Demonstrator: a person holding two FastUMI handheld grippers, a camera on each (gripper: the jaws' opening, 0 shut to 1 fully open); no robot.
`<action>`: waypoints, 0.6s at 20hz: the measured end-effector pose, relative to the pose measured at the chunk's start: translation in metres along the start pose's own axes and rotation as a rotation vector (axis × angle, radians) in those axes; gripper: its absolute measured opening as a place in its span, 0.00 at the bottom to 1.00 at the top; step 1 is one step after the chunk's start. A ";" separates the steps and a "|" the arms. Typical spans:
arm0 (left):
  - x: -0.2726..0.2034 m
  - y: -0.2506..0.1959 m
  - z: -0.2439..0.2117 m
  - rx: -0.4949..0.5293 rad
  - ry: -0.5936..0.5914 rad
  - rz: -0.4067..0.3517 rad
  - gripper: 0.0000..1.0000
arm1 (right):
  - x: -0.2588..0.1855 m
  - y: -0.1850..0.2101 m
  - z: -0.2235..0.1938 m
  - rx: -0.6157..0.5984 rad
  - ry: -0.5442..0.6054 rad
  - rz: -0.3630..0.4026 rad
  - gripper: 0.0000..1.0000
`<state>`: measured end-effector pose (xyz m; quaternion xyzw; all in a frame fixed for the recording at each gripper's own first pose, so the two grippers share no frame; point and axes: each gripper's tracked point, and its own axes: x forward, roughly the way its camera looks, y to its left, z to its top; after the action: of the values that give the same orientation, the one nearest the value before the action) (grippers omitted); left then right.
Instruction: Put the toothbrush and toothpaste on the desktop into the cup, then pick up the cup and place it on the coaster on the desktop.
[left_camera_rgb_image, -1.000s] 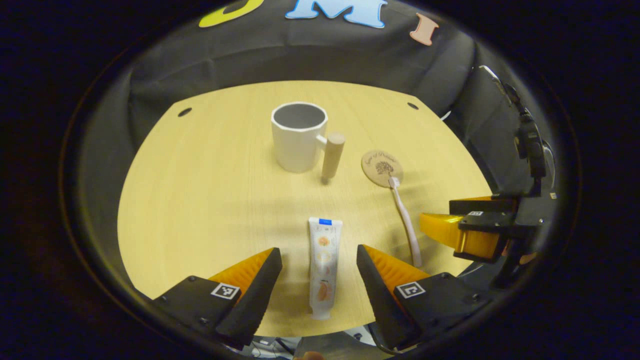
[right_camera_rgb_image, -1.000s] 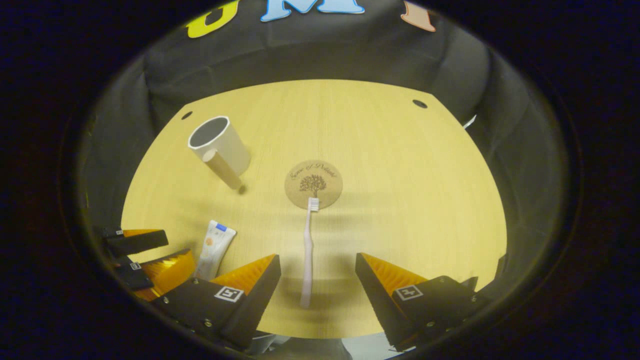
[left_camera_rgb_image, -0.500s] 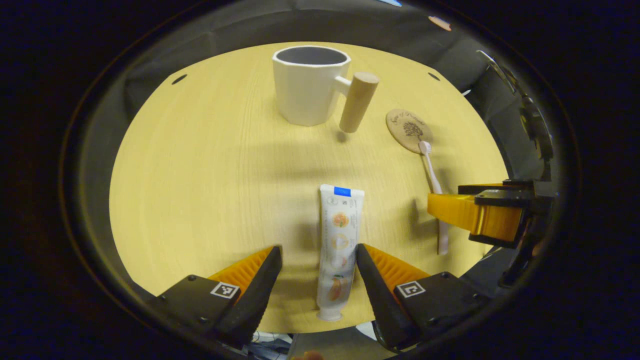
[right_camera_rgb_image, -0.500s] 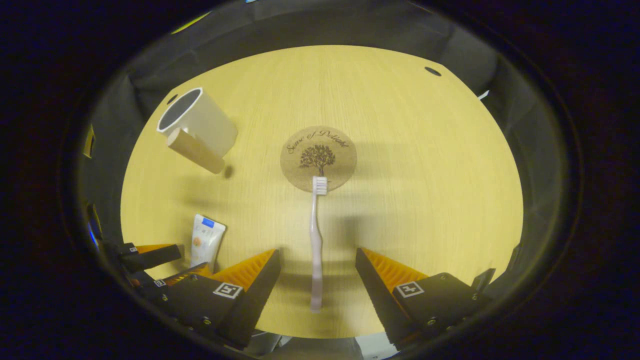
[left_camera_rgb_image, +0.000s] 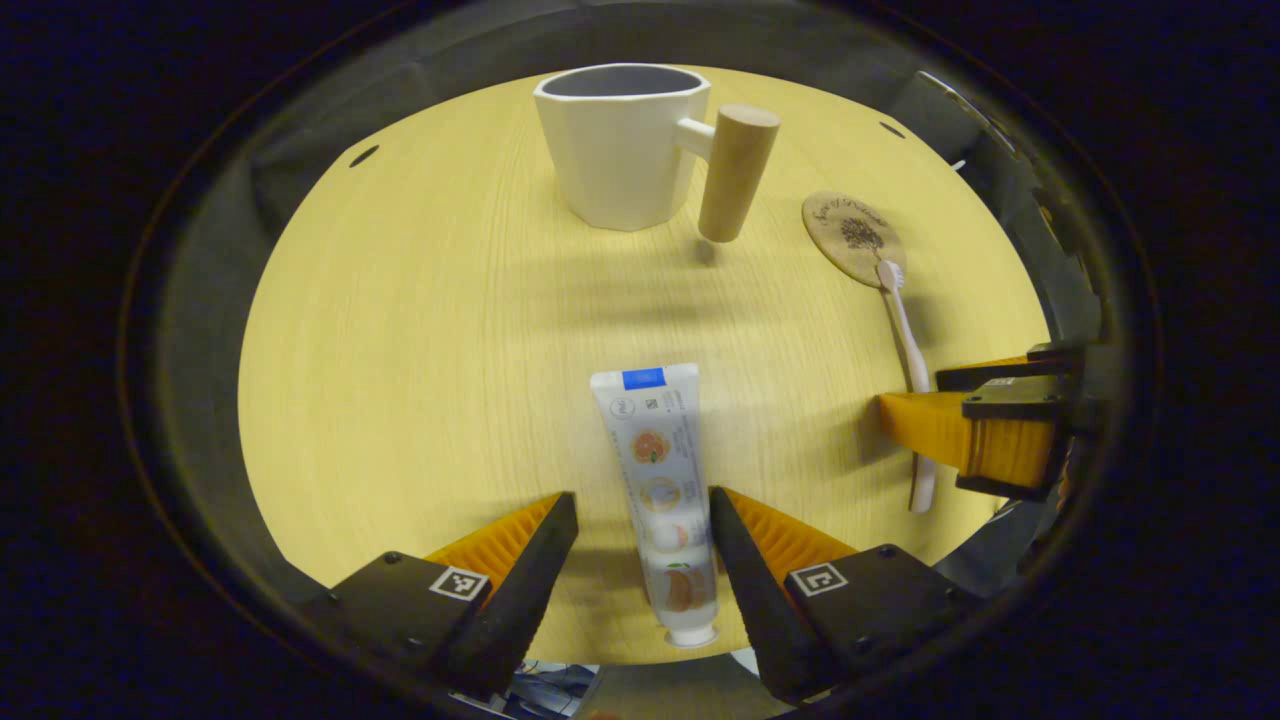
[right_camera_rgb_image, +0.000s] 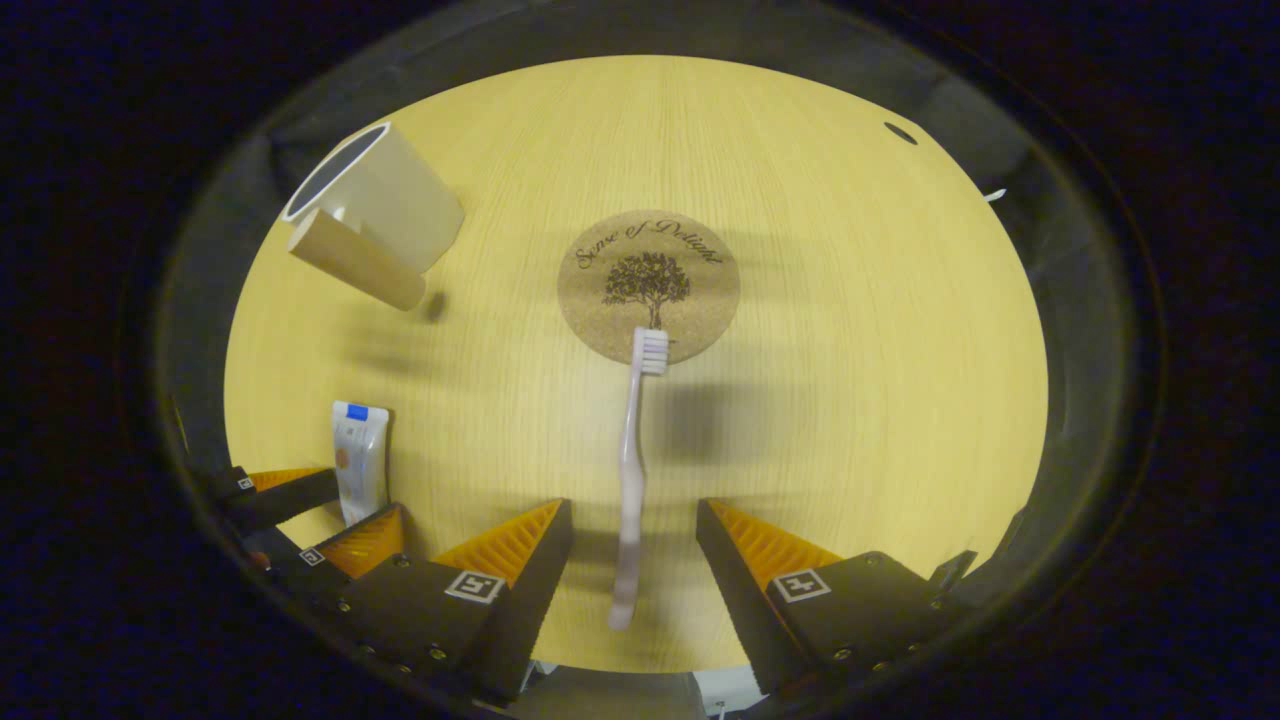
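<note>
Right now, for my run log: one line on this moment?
left tool: open astride toothpaste | right tool: open astride toothbrush | cup: empty

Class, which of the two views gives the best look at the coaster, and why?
The right gripper view: the coaster lies near the middle, large, its printed tree plain, the toothbrush head resting on its near edge. In the left gripper view it appears small and foreshortened, off to the right.

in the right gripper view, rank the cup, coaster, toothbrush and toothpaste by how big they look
1. toothbrush: longest span, but thin and nearest the camera, so its rank is unsure.
2. cup and coaster: look about alike, so I won't rank them.
3. toothpaste: smallest, partly hidden behind the left gripper.
</note>
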<state>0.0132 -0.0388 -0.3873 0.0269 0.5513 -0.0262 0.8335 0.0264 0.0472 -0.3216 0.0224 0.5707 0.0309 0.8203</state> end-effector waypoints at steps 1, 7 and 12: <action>-0.001 0.001 0.001 -0.013 0.001 0.000 0.94 | -0.001 -0.001 0.001 0.008 0.014 0.000 0.82; 0.000 0.002 0.012 -0.042 -0.001 0.006 0.68 | 0.000 0.000 0.002 0.043 0.038 -0.008 0.48; 0.002 0.013 0.020 -0.062 -0.022 -0.001 0.19 | -0.002 0.000 -0.005 0.052 0.069 0.001 0.07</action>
<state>0.0331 -0.0277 -0.3811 0.0006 0.5426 -0.0099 0.8399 0.0213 0.0466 -0.3212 0.0429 0.5992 0.0175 0.7993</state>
